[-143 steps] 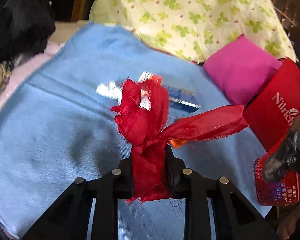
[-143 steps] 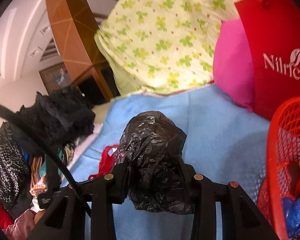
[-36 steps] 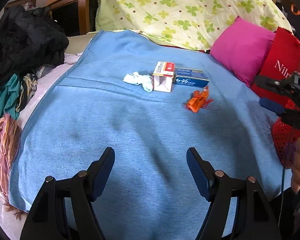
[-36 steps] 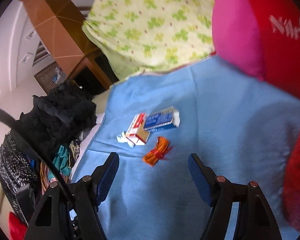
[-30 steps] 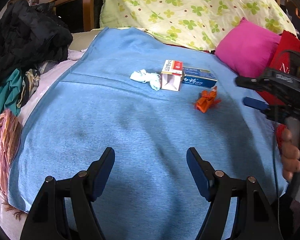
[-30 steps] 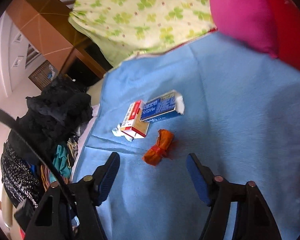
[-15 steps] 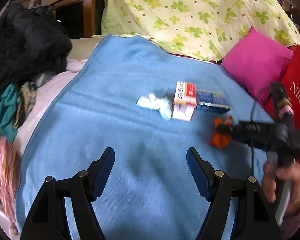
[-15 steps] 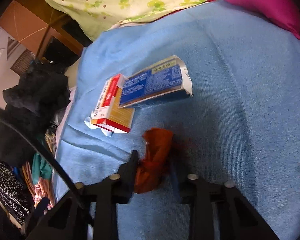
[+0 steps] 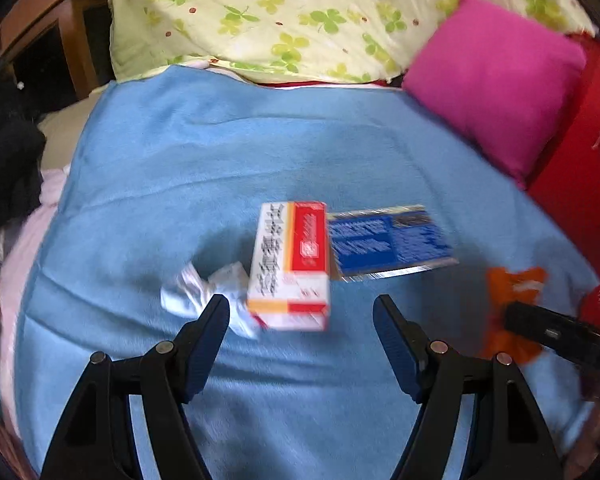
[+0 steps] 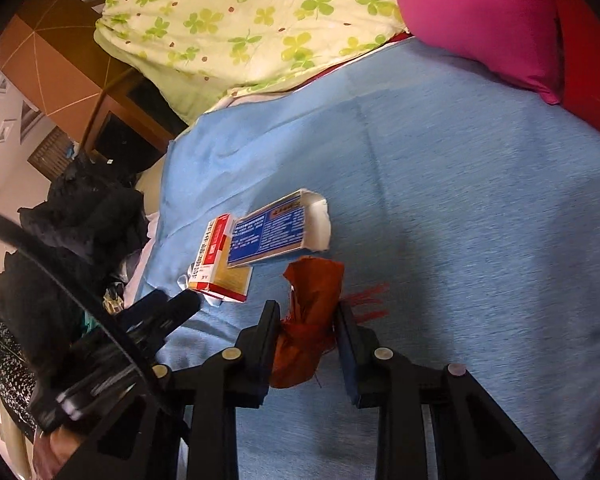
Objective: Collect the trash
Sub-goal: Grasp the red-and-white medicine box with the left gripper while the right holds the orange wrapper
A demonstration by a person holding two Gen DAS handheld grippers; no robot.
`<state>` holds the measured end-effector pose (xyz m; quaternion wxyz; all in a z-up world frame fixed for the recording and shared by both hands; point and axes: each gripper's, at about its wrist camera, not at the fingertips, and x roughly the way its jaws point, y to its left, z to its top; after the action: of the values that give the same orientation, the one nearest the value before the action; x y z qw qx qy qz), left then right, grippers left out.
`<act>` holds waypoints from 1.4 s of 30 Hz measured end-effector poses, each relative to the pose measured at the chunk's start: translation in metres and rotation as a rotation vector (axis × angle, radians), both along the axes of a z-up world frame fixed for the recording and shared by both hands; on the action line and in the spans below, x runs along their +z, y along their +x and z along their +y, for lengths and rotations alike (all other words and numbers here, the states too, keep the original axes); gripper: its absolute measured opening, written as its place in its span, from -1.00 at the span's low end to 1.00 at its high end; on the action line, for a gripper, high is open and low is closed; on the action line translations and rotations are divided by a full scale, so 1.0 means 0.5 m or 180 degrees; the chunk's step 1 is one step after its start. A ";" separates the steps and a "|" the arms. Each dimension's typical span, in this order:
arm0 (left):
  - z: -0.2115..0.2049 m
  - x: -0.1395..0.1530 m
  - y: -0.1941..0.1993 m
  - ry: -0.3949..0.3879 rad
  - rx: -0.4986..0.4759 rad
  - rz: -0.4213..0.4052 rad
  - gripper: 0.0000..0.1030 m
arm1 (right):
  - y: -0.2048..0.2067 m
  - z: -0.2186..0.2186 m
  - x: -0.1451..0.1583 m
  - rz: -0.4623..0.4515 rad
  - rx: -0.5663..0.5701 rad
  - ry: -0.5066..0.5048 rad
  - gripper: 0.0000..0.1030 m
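On the blue blanket lie a red, white and orange carton, a blue box and a crumpled white tissue. My left gripper is open, its fingertips just short of the carton and the tissue. My right gripper is shut on an orange cloth scrap, held just above the blanket. The scrap and the right gripper also show at the right of the left wrist view. The carton and blue box lie just beyond the scrap.
A green-patterned quilt and a pink pillow lie at the head of the bed. A red bag stands at the right. Dark clothes are piled along the left edge.
Both grippers dropped their earlier trash and came back open. My left gripper has moved up to the carton and tissue. My right gripper has closed on the orange scrap.
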<state>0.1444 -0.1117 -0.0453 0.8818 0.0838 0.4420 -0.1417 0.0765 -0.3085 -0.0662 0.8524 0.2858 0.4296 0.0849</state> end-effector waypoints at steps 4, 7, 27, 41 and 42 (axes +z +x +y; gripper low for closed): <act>-0.010 -0.014 0.029 0.0090 -0.0078 0.0035 0.45 | -0.004 -0.014 0.005 -0.0018 -0.0004 0.0018 -0.42; -0.013 -0.022 0.039 0.0098 -0.0172 0.0056 0.45 | -0.005 -0.021 0.007 -0.0035 -0.0018 0.0029 -0.42; 0.051 0.076 -0.165 -0.0415 -0.0356 -0.0345 -0.04 | -0.050 -0.026 0.074 -0.0595 0.0120 0.0090 -0.42; 0.064 0.148 -0.370 -0.0401 -0.0159 -0.0612 -0.04 | -0.171 -0.028 0.155 -0.1169 0.0199 -0.0039 -0.42; 0.057 0.153 -0.375 -0.0341 -0.0127 -0.0610 -0.04 | -0.186 -0.026 0.163 -0.1230 0.0202 -0.0072 -0.42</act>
<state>-0.0433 -0.0834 0.0313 0.9202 0.0585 0.3456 -0.1740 -0.0165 -0.3217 0.0156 0.9191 0.2409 0.2677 0.1601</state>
